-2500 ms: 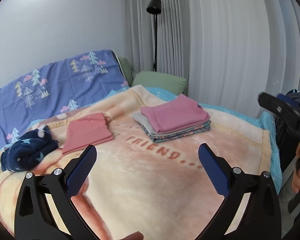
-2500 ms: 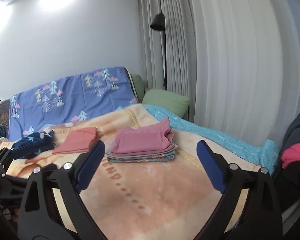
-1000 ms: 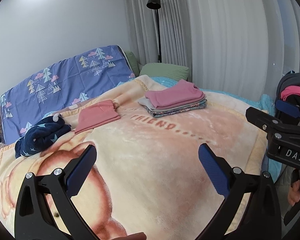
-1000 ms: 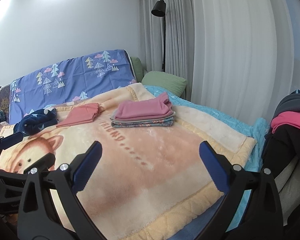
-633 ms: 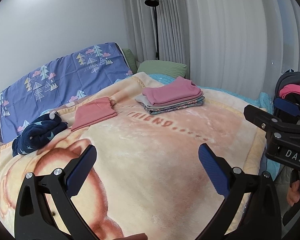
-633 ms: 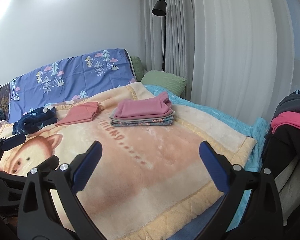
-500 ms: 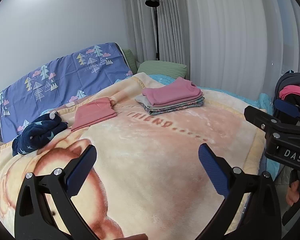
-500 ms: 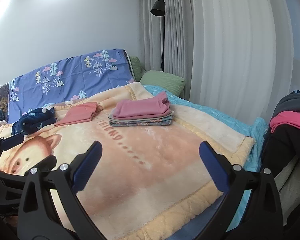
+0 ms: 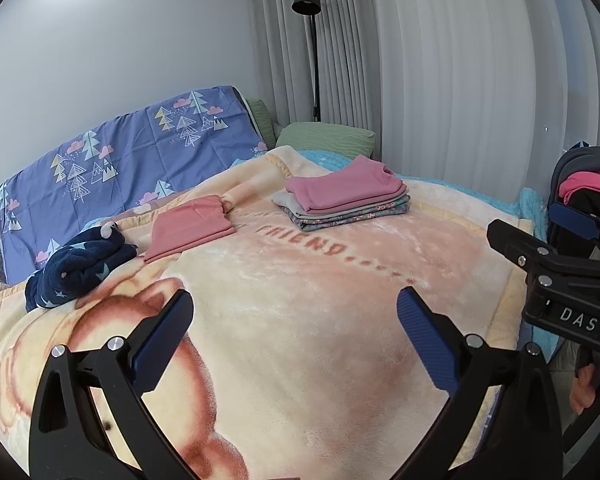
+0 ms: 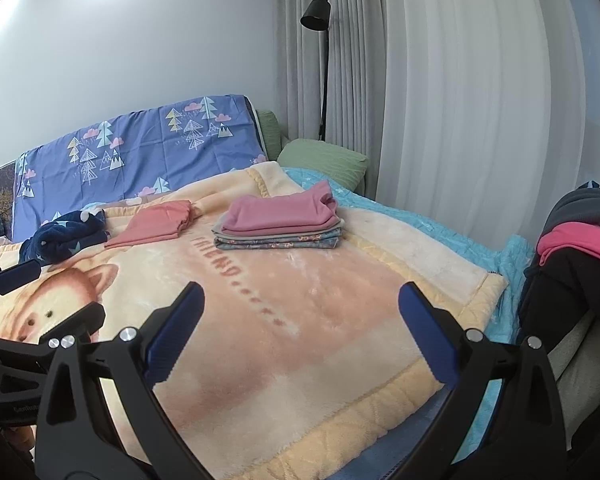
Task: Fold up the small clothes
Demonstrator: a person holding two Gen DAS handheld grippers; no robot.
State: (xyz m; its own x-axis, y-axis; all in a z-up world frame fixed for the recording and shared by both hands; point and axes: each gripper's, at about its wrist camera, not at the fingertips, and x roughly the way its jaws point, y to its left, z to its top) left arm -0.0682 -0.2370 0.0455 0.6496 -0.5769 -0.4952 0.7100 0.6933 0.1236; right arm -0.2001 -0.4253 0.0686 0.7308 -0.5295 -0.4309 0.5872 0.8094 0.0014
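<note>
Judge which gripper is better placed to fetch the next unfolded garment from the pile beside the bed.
Right, probably. The right gripper is open and empty at the bed's right edge, with the clothes pile close on its right. The left gripper, also open, sits farther left over the blanket.

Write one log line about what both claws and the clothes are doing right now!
left claw: open, empty | right claw: open, empty | folded stack: on blanket | pink piece: folded | navy piece: crumpled

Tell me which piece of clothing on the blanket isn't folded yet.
The navy star-print garment, bunched at the blanket's left edge; the others lie flat and folded.
</note>
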